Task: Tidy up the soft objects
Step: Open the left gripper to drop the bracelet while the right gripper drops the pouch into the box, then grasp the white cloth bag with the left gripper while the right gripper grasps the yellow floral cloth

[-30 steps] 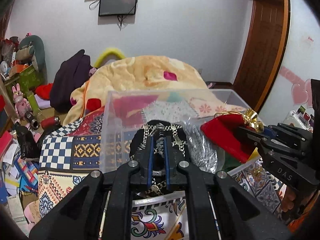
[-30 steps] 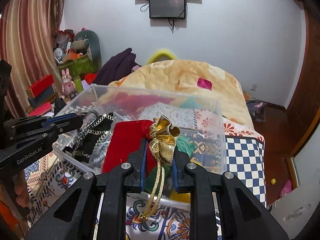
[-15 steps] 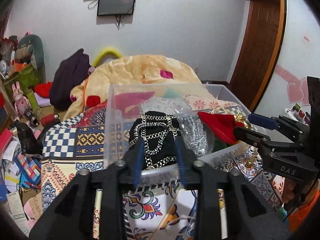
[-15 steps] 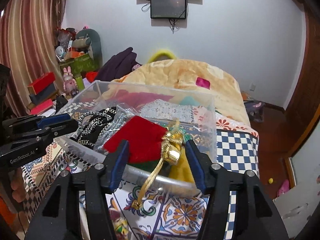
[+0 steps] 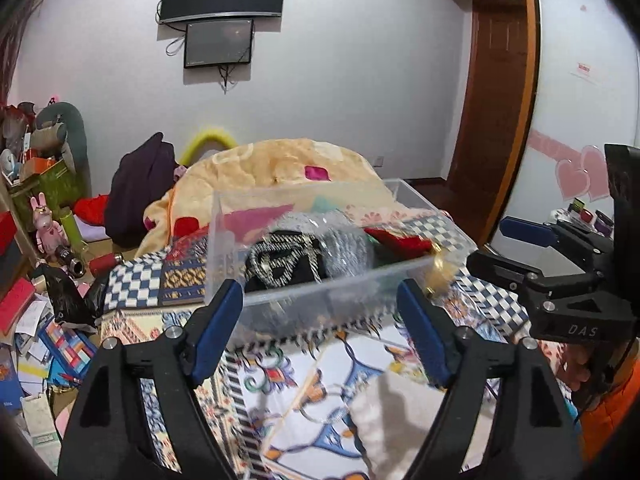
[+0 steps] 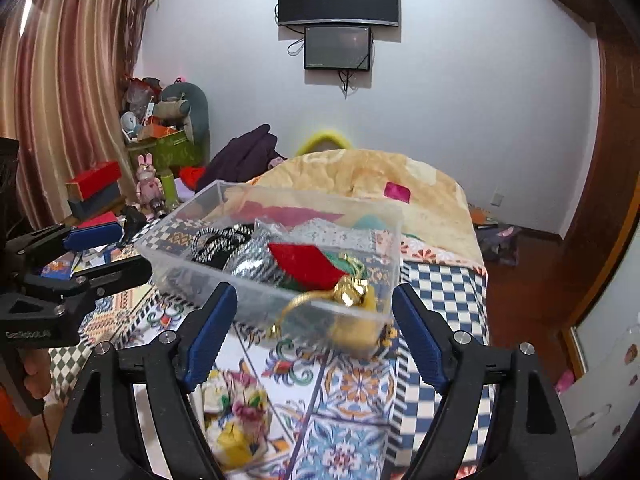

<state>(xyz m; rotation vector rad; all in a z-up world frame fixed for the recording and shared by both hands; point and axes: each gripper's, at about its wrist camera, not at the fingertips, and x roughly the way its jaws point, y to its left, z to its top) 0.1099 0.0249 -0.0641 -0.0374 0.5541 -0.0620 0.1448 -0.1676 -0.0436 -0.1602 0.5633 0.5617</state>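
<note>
Both hand-held grippers are spread wide, holding nothing: left [image 5: 320, 320], right [image 6: 312, 320]. The bin [image 6: 280, 280] sits on the bed straight ahead of both. In it: black pouch [image 5: 284, 260] at bin left, red pouch [image 6: 304, 264] at bin right, gold tassel [image 6: 348, 296] spilling over the bin's near wall. Next candidate looks like the floral pouch [image 6: 236, 420], near side of the bin, just below your right fingers, so your right is nearer.

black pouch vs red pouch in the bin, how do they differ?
The black pouch has white chain-like trim; the red pouch is plain red with a gold tie. Black pouch lies at the left end of the clear bin, red pouch toward the right. The red pouch's gold tie hangs over the near rim; the black pouch stays inside. Both lie loose, ungripped.
</note>
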